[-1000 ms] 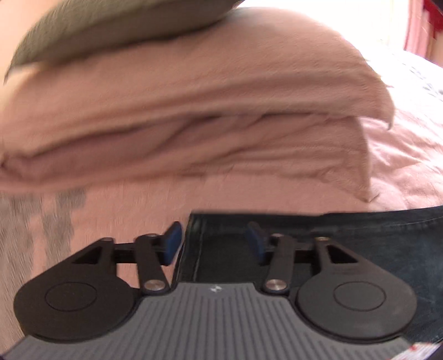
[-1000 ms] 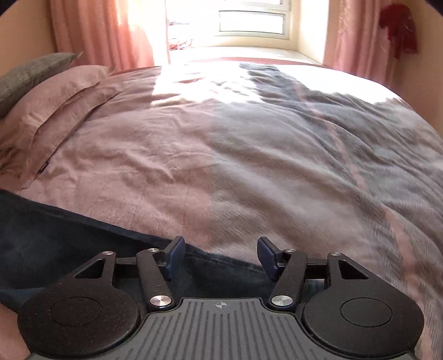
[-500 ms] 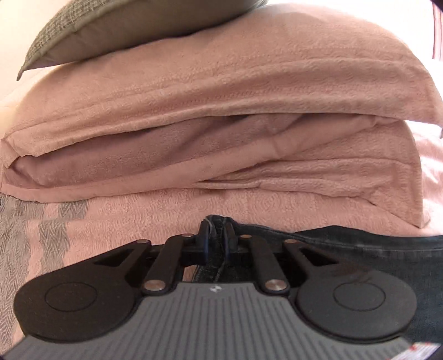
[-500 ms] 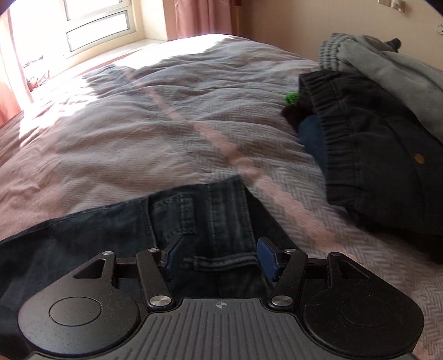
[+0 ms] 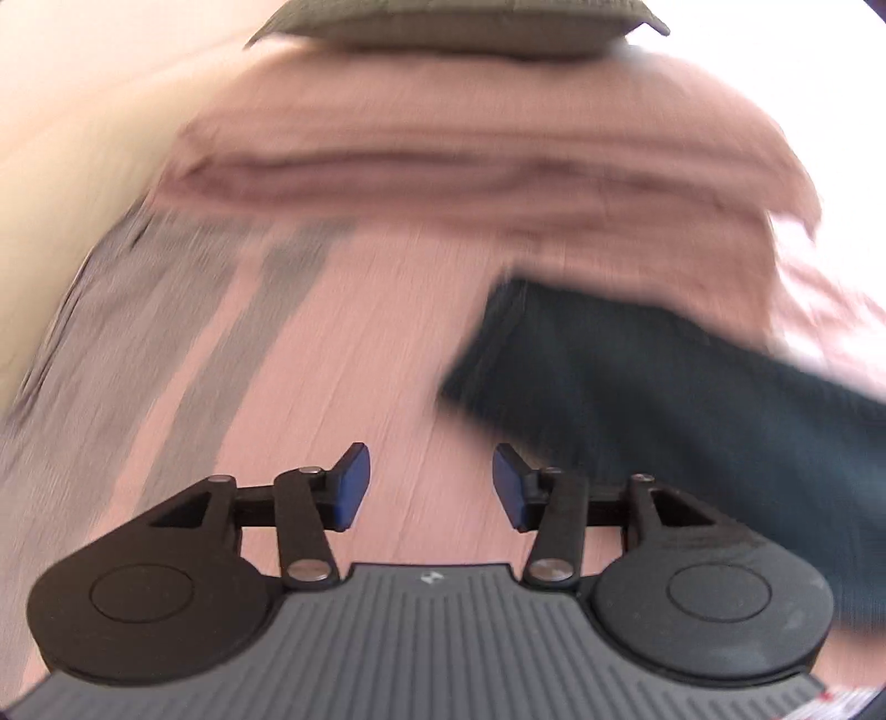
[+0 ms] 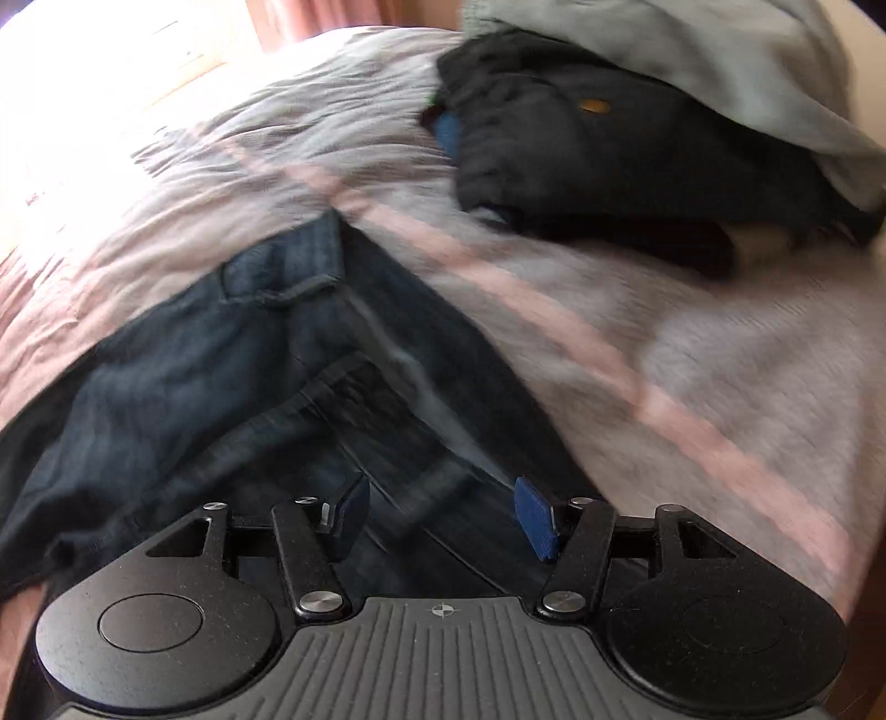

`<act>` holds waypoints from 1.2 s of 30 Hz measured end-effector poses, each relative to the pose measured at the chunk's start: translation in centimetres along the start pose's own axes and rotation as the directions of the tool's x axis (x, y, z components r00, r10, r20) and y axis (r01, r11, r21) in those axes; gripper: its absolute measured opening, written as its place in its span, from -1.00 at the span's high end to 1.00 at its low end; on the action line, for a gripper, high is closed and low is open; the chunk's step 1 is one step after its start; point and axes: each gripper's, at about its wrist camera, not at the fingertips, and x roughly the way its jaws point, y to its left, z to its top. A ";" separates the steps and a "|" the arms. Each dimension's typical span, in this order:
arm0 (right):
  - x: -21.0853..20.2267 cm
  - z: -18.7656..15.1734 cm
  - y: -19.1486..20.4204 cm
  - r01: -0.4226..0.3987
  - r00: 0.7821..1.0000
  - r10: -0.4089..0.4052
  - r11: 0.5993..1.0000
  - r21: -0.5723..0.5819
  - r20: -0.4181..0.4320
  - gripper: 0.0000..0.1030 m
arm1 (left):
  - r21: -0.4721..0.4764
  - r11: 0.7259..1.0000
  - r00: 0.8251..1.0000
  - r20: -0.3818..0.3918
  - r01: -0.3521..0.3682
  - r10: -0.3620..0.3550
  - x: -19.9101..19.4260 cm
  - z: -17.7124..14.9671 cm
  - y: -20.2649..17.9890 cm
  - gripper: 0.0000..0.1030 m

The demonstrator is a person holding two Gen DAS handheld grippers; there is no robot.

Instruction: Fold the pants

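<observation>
Dark blue jeans (image 6: 266, 365) lie flat on the bed; the right wrist view shows their waist end with a back pocket, the left wrist view a leg end (image 5: 637, 376) lying to the right. My left gripper (image 5: 425, 483) hovers over bare pink cover to the left of that leg end, its jaws opening with nothing between them. My right gripper (image 6: 437, 515) stands open just above the denim near the waist, its blue pads apart and not pressing the cloth. Both views are motion-blurred.
Stacked pink pillows (image 5: 498, 155) with a grey cushion (image 5: 454, 22) on top lie beyond the leg end. A heap of dark and grey clothes (image 6: 637, 138) sits at the far right of the striped grey-pink cover (image 6: 692, 354). A bright window lies to the far left.
The left gripper, shut on the jeans' leg hem half a second ago, has let go and swung left off the denim. The right gripper swept along the jeans toward the waist, staying open.
</observation>
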 end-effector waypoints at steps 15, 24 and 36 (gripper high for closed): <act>-4.4 -9.5 -10.0 -0.086 0.996 0.061 0.900 0.427 0.072 -0.16 | 0.056 0.997 0.992 -0.121 0.056 -0.049 -11.5 -12.2 9.6 0.03; -5.5 -8.9 -6.6 0.001 1.000 -0.009 0.951 0.310 0.024 -0.16 | 0.190 0.964 0.964 -0.225 0.185 -0.141 -4.4 -11.4 10.1 -0.14; -6.2 -7.7 -1.5 0.039 0.995 -0.058 0.975 0.218 0.084 -0.16 | 0.002 0.980 0.980 0.001 0.199 -0.199 -4.3 -9.0 13.9 1.00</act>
